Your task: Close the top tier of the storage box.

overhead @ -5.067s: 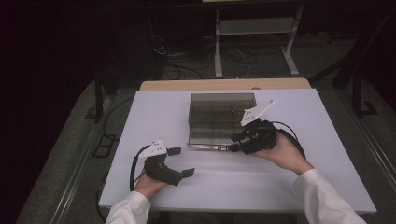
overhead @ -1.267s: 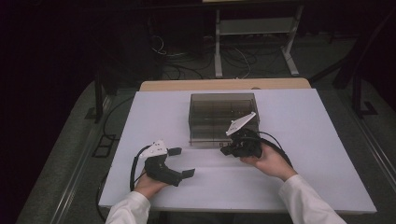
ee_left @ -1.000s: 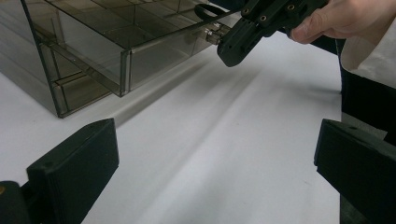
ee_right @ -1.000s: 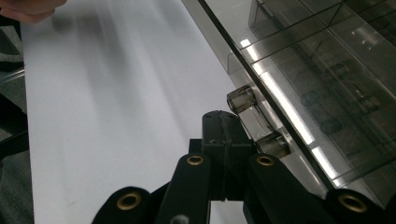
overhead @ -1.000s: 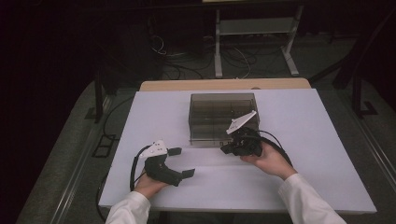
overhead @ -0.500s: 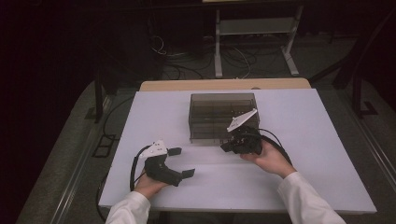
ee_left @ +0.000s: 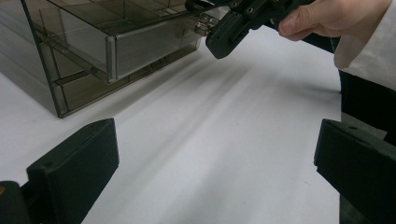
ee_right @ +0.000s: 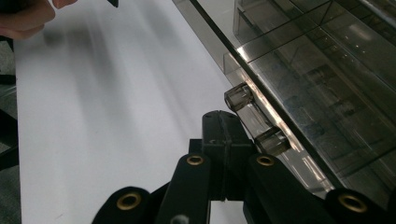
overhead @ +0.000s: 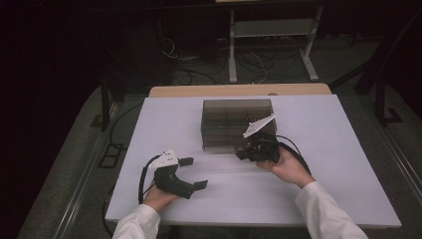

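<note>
Dark floor strewn with cables and a pale metal stand frame the white tabletop (overhead: 318,149) where the work sits.

The right claw (ee_right: 224,135) has its two black jaws pressed flat together with nothing between them, the tips lying just beside the small clear plastic handle (ee_right: 254,123) of a drawer. That handle, a short bar ending in two blocky lugs, sticks out from the front of the smoky transparent plastic drawer cabinet (overhead: 238,123), which stands directly ahead of this claw. In the left gripper view the upper drawer (ee_left: 140,42) juts a little out of the cabinet's face, so the step in hand looks like working that drawer by its handle with shut jaws hooked or pushed against it rather than clamped on it.

Farther out, toward the person's side, the left claw (overhead: 191,173) rests on the tabletop, jaws spread wide and empty, well apart from the cabinet.

The risk lies in that contact: the handle is hard, glossy and smooth, and the jaw tips touch it only from the side, so they may slip off. The cabinet looks light and stands on a slick, matt sheet with nothing bracing it, so a pull or push could drag the whole box instead of sliding the drawer.
</note>
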`<state>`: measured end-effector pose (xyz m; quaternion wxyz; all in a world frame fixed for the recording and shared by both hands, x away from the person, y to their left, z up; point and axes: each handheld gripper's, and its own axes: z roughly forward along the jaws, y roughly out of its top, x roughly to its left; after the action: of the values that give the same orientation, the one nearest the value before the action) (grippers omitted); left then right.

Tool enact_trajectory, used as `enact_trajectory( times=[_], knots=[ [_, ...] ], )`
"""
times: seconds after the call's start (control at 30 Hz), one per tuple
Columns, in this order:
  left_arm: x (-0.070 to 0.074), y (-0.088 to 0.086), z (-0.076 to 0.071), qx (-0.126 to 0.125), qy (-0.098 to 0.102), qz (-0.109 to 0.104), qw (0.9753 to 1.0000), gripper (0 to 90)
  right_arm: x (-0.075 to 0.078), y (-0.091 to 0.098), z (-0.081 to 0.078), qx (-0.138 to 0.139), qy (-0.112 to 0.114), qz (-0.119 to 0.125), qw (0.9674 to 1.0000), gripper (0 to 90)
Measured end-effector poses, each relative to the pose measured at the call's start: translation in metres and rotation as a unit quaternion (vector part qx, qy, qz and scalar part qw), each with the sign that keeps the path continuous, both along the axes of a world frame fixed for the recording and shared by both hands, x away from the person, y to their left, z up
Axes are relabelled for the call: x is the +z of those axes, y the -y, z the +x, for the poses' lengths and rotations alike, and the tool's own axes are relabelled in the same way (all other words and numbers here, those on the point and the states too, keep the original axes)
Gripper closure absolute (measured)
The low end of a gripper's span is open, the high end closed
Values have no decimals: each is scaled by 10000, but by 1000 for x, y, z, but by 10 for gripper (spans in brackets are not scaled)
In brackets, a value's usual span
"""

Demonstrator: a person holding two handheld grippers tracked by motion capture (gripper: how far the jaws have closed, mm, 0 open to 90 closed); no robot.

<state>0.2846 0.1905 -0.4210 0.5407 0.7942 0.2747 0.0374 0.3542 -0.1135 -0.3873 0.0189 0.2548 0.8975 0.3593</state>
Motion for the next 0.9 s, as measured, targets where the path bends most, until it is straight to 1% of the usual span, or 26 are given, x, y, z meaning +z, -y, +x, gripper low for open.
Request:
enact_trajectory(
  times=[0.27, 0.9],
  knots=[
    [0, 0, 0, 0, -1, -4, 10000, 0, 0, 1, 3, -46, 30, 26, 10000, 890],
    [0, 0, 0, 2, 2, -1, 10000, 0, -3, 3, 11, -147, -32, 59, 9999, 890]
  ],
)
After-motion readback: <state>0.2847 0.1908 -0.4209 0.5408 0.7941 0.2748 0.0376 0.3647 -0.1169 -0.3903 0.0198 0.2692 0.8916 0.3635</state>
